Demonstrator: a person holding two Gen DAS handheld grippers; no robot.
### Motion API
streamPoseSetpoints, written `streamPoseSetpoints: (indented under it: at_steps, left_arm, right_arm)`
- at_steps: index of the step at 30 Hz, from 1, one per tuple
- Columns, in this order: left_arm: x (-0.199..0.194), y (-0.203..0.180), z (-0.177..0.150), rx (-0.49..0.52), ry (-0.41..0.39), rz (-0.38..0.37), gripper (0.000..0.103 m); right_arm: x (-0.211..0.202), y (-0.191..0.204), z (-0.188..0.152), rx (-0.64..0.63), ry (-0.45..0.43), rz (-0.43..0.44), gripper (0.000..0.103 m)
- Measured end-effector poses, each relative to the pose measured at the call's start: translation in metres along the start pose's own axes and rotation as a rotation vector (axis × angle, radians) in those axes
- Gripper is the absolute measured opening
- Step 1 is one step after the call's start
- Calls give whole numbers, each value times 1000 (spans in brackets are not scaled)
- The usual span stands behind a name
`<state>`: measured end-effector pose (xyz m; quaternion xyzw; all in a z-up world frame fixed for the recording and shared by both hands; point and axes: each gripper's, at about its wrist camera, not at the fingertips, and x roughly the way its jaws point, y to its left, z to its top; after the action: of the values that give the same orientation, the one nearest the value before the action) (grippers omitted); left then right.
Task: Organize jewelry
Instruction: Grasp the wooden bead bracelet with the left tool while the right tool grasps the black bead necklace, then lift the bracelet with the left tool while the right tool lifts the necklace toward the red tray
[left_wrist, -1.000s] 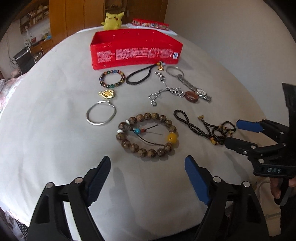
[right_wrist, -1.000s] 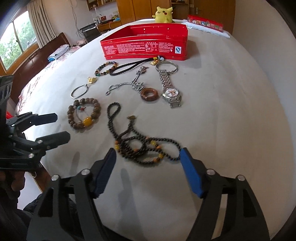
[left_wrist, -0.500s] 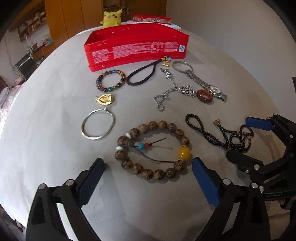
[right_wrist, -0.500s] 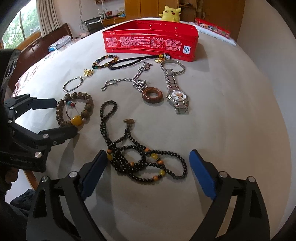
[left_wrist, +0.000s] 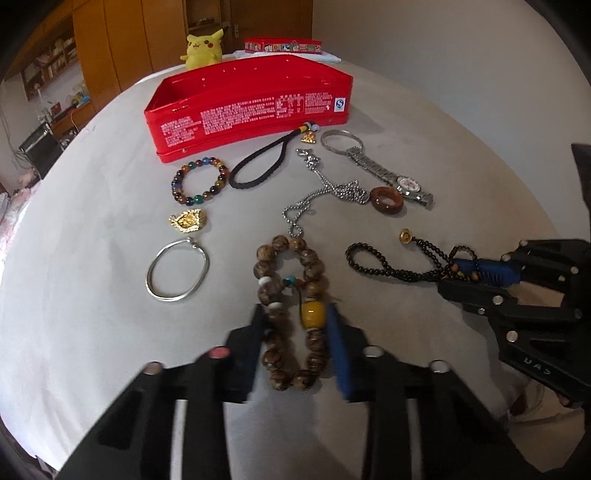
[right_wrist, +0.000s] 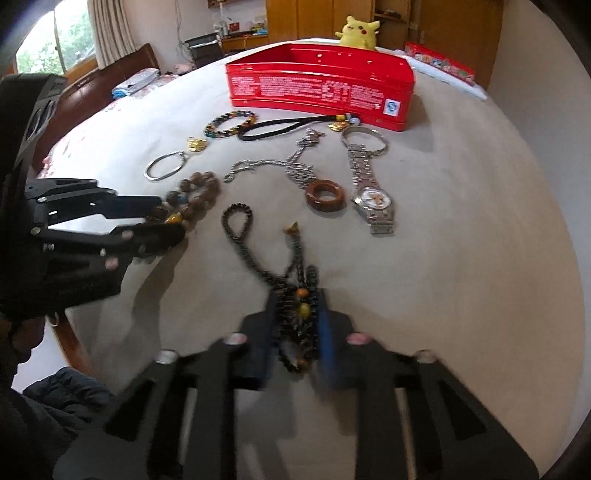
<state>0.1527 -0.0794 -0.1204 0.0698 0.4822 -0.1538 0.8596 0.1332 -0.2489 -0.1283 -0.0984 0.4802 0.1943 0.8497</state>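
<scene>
A wooden bead bracelet (left_wrist: 312, 258) with a yellow bead lies on the white tabletop, squeezed into a narrow oval. My left gripper (left_wrist: 295, 314) has its jaws closing on it, and both pads press its near half. To the right, a long black bead necklace (left_wrist: 388, 273) trails from my right gripper (left_wrist: 465, 275). In the right wrist view the right gripper (right_wrist: 297, 314) is closing on the bunched end of that necklace (right_wrist: 301, 273), pads pressing the beads. The left gripper (right_wrist: 162, 218) shows at the left, on the wooden bracelet (right_wrist: 199, 192).
An open red tin (left_wrist: 251, 110) stands at the back. In front of it lie a coloured bead bracelet (left_wrist: 199, 181), a black cord (left_wrist: 258, 166), a silver chain with a brown ring (left_wrist: 386, 199), a watch (left_wrist: 402, 182) and a silver bangle (left_wrist: 177, 271). A yellow plush (left_wrist: 201, 44) sits behind.
Both grippers stood wide open around their pieces. Now the left has shut on the wooden bracelet, squeezing it narrow, and the right has shut on the bunched black necklace.
</scene>
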Motion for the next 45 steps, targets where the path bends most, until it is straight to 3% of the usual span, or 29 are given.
streamPoseSetpoints:
  at_steps: [7,8,9,10,24,26,27,28,32,35,37,42,44,45]
  left_arm:
    - [-9,1,0,-12,-7,-69,24]
    - [-11,1,0,-11,-11,-72,21]
    - [-14,1,1,-10,-17,-73,1]
    - [-17,2,2,-18,-23,-74,0]
    - [-41,7,6,-15,-63,-73,0]
    - [-32,7,4,-9,-15,-52,11]
    - [-30,10,3,-22,-8,-44,44]
    - [-28,14,0,-45,-12,-28,68]
    - [-27,21,-1,-59,-46,30,80]
    - [-14,21,3,-60,-11,4,77]
    - [-2,18,4,-47,22,12,58]
    - [9,13,6,-26,1,48,56]
    - [8,12,9,-27,-5,35,24]
    - [7,13,11,-33,1,21,19]
  right_arm:
    - [-5,-4,2,40,3,58,12]
    - [-6,-3,2,40,2,60,12]
    - [-8,-2,2,38,-4,58,12]
    - [-10,-1,3,38,-8,58,12]
    - [-32,3,13,46,-63,68,12]
    - [-30,2,11,55,-59,70,12]
    - [-29,1,10,60,-57,71,12]
    - [-28,0,9,67,-56,74,12]
    - [-24,-4,5,88,-51,91,12]
    - [-20,-8,6,93,-49,99,12]
    - [-17,-11,6,99,-46,107,12]
    - [-13,-17,6,112,-41,124,12]
    - [-13,-18,6,114,-42,125,12]
    - [-14,-19,6,116,-44,126,12]
